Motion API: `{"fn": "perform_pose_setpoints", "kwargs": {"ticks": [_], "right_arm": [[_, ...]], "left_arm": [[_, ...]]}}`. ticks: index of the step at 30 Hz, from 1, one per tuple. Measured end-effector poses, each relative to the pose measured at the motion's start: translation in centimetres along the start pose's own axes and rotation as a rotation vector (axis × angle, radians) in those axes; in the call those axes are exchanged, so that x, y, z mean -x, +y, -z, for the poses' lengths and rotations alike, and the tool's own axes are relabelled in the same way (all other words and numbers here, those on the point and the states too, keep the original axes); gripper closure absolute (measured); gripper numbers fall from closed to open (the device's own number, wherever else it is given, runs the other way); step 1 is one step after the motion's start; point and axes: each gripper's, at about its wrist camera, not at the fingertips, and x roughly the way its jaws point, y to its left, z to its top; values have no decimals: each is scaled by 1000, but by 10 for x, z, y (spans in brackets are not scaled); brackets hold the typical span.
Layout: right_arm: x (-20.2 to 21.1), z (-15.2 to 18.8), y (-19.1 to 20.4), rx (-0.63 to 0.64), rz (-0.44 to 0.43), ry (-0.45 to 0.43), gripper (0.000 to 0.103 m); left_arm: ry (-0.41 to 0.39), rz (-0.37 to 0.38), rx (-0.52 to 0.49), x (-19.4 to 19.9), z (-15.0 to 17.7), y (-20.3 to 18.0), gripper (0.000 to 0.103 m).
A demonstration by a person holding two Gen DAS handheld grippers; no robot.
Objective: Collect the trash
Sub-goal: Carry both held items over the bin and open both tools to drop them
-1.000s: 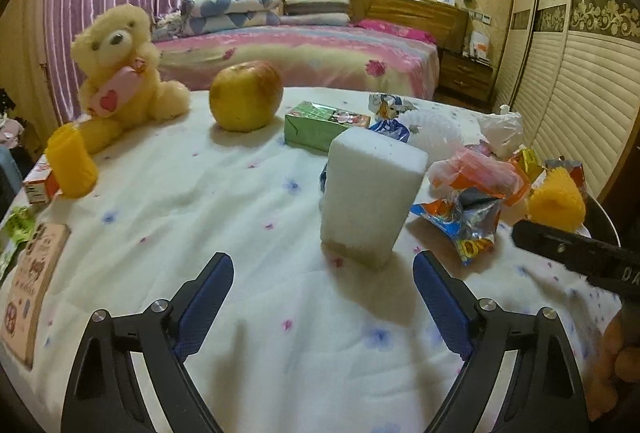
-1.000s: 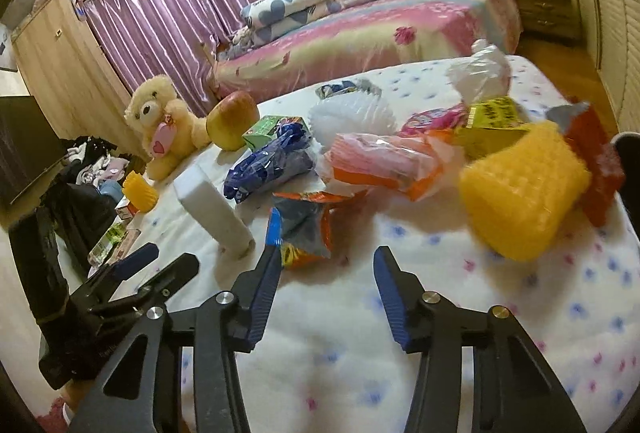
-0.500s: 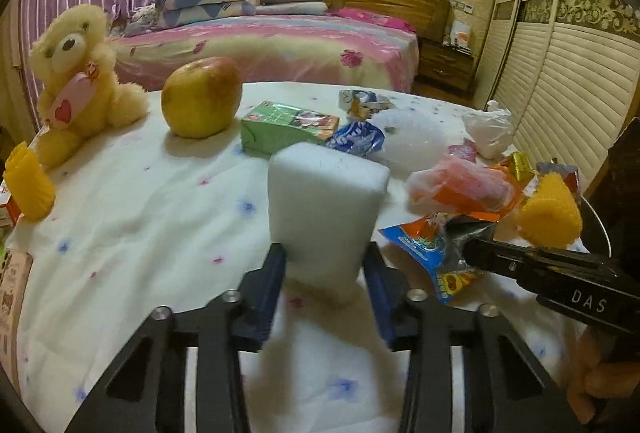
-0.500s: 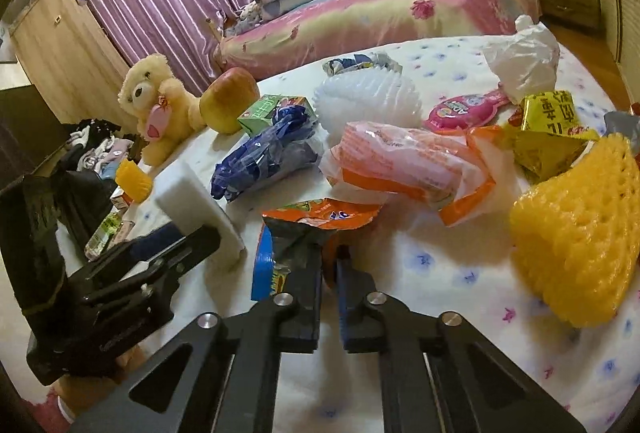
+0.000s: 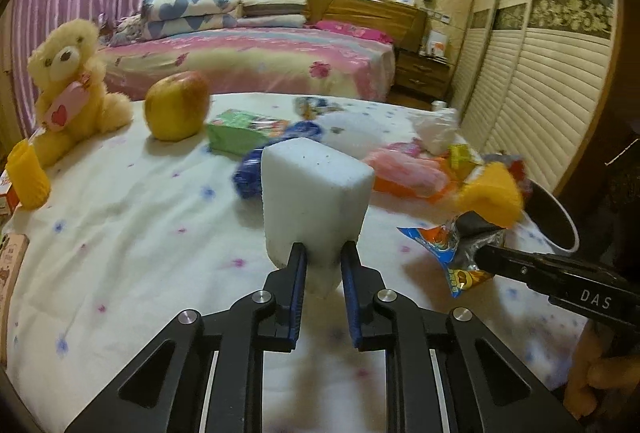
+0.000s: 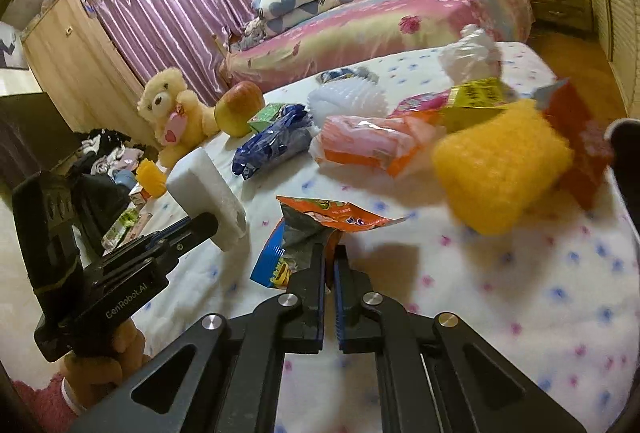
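Gripping white foam block [image 5: 316, 193], left gripper [image 5: 323, 257] hides right fingers [image 6: 310, 273].

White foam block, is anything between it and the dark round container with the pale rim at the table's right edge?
Yes. Between the white foam block and the dark round container are the yellow foam net sleeve and the right gripper, shut on an orange-blue snack wrapper.

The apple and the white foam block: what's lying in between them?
A green carton lies between the apple and the white foam block, seen in the left wrist view.
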Motion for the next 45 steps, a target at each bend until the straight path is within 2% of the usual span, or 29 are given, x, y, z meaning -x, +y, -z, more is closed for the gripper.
{"fn": "perform_pose_setpoints", "kwargs": {"ticks": [12, 22, 31, 45], "right_arm": [[67, 23, -43, -62, 98, -79, 100], [107, 35, -86, -142, 184, -145, 100], [133, 32, -125, -195, 249, -191, 100], [146, 11, -179, -259, 326, -220, 100]], "left_arm": [[20, 131, -97, 22, 8, -65, 87], [41, 210, -158, 17, 0, -99, 87], [64, 278, -220, -7, -11, -134, 87], [107, 327, -291, -76, -35, -191, 87]]}}
